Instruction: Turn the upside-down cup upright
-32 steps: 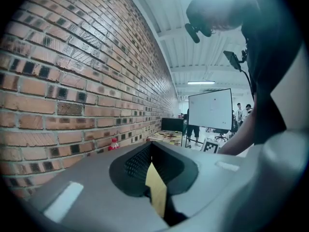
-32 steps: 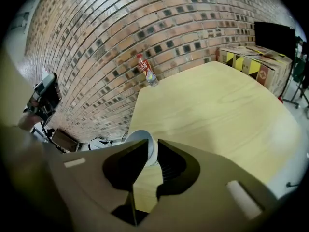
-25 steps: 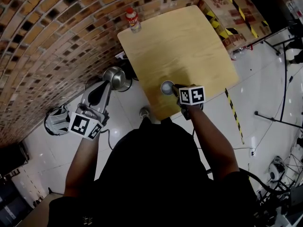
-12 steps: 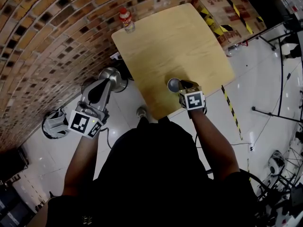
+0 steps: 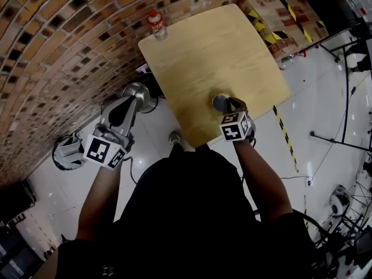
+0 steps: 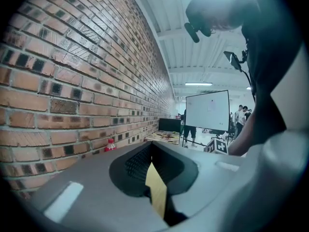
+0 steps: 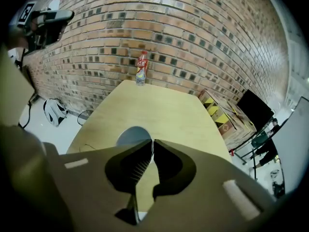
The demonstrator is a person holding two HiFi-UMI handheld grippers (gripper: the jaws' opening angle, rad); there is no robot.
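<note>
- The cup [image 5: 220, 102] is a small round metal one, steel-grey with a darker middle in the head view. In the right gripper view it shows only as a flat blue-grey disc [image 7: 131, 135].
- It sits over the near part of the pale wooden desk [image 5: 221, 51], close to the front edge. I cannot tell whether it touches the desk.
- The right claw [image 5: 230, 104] has just been closing. Its tips [image 7: 152, 143] are nearly together, pinching the cup's thin edge.
- The left claw [image 5: 136, 101] hangs off the desk's left side over the floor, its tips [image 6: 150, 146] together on nothing.
- A red-capped bottle [image 5: 155, 24] stands at the desk's far corner.
</note>
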